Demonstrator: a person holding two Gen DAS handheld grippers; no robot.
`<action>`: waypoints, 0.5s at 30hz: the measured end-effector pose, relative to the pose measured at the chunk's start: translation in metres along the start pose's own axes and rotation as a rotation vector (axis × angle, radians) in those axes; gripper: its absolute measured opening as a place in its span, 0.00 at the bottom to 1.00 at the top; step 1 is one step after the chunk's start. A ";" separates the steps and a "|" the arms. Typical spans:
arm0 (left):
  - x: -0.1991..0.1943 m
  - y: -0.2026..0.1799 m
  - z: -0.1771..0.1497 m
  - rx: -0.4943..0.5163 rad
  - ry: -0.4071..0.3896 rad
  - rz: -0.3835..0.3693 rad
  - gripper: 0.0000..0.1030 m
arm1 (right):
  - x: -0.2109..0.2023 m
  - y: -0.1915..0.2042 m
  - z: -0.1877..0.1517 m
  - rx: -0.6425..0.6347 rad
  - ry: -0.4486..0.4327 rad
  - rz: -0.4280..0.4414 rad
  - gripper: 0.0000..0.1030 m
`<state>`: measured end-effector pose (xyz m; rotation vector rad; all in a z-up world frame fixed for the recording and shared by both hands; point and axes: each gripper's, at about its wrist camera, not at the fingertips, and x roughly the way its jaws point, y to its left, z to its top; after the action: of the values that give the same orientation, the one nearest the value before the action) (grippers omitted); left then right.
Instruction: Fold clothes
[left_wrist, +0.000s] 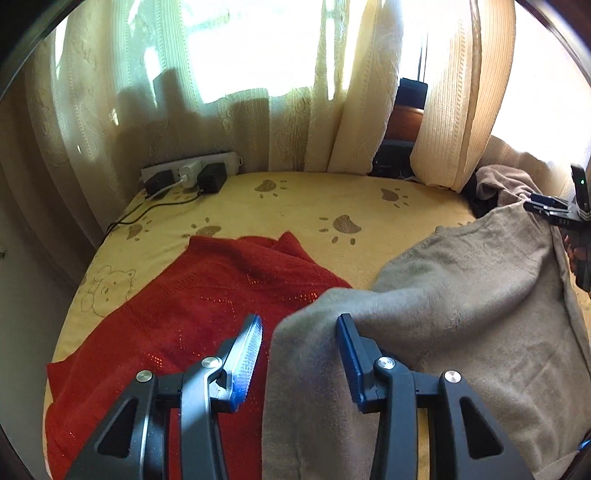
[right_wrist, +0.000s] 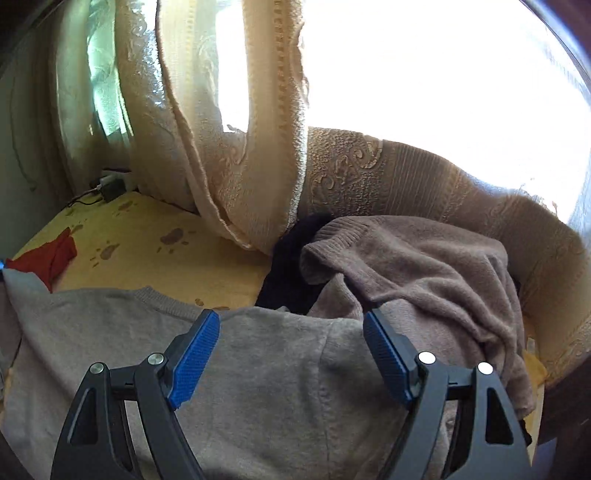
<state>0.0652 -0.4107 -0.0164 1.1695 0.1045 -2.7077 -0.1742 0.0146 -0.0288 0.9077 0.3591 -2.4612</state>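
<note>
Two grippers are in my views, both with jaws spread apart and clamped on nothing: my left gripper (left_wrist: 299, 325) hovers over the near corner of the grey sweater (left_wrist: 461, 306), my right gripper (right_wrist: 291, 321) over the same garment's shoulder. The grey sweater lies spread on the yellow paw-print bed (left_wrist: 295, 199), its collar edge toward the far side, its left corner overlapping the red knit (left_wrist: 192, 310). Bare sheet stays open beyond both garments, up to the curtains (left_wrist: 258, 122) that close off the far edge. A power strip (left_wrist: 188, 168) with plugs and a trailing cable sits at the far left corner. On the right, a brown sweater (right_wrist: 424, 258) is heaped over something black (right_wrist: 291, 266), crowding that side against a patterned cushion (right_wrist: 406, 177).
</note>
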 end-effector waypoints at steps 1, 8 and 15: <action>-0.006 0.000 0.003 -0.004 -0.022 -0.007 0.43 | 0.004 0.010 0.002 -0.037 0.003 0.008 0.81; -0.008 -0.012 0.011 0.023 -0.030 -0.029 0.43 | 0.055 0.096 0.032 -0.128 0.107 0.254 0.82; 0.027 -0.002 -0.029 0.042 0.115 0.022 0.43 | 0.128 0.171 0.041 -0.213 0.242 0.306 0.82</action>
<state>0.0671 -0.4087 -0.0559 1.3308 0.0505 -2.6346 -0.1901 -0.1920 -0.0955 1.0812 0.5134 -1.9997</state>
